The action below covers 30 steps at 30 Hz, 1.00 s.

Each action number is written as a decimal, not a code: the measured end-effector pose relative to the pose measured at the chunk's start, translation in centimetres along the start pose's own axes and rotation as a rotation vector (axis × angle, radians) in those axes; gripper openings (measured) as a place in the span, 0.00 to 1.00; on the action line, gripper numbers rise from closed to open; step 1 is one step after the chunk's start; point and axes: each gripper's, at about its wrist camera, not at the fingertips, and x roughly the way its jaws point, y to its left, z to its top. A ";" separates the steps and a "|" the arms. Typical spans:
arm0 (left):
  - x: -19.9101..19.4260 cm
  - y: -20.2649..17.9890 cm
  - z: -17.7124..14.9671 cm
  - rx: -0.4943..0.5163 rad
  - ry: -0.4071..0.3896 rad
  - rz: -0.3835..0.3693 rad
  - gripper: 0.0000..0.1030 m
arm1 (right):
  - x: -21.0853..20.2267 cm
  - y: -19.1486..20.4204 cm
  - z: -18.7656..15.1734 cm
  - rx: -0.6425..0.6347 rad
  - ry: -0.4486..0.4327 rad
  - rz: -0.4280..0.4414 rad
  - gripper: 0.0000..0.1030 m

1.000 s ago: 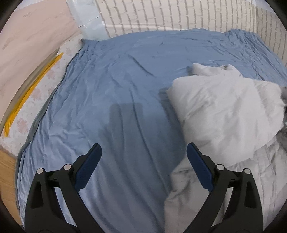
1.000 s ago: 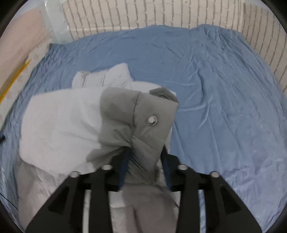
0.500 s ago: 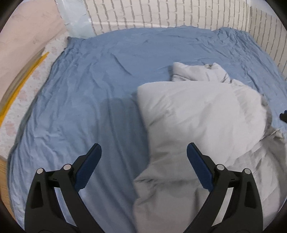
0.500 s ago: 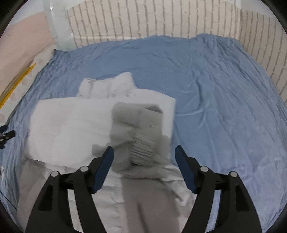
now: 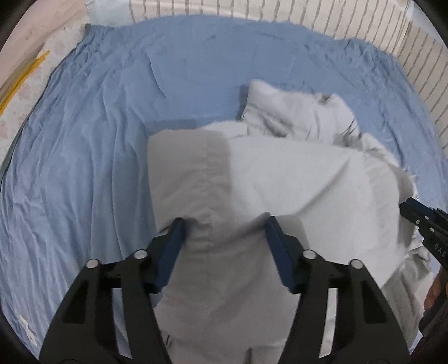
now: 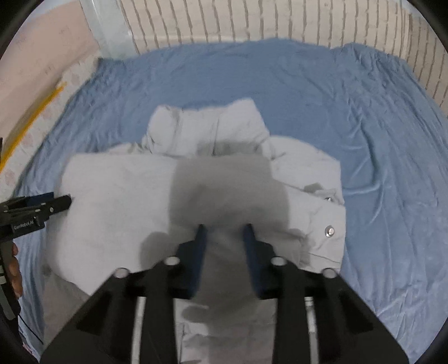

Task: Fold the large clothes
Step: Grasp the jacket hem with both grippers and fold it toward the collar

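Note:
A light grey padded jacket [image 5: 280, 173] lies partly folded on the blue bedsheet [image 5: 84, 156]; its hood points to the far wall. In the right wrist view the jacket [image 6: 117, 201] shows a cuff with metal snaps [image 6: 329, 231] at its right side. My left gripper [image 5: 224, 232] is part open, its fingers pressed down on the jacket's left part with fabric between them. My right gripper [image 6: 224, 238] is narrowly open over the jacket's middle, fabric between its fingers. Each gripper shows at the edge of the other's view.
The blue sheet [image 6: 378, 140] covers the bed around the jacket. A brick-patterned wall [image 6: 252, 19] runs along the far side and the right. A floral mattress edge with a yellow strip [image 5: 19, 81] lies at the left.
My right gripper let go of the snap cuff, opened, then came down narrower over the jacket's middle. My left gripper moved right onto the jacket and narrowed.

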 end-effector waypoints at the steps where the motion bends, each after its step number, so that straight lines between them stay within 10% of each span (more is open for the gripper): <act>1: 0.7 -0.2 -0.3 0.005 0.000 0.016 0.57 | 0.6 0.0 -0.2 -0.003 0.014 -0.003 0.21; 30: 7.3 -0.3 -0.2 0.085 0.115 0.072 0.64 | 7.9 0.5 -0.6 -0.049 0.157 -0.021 0.19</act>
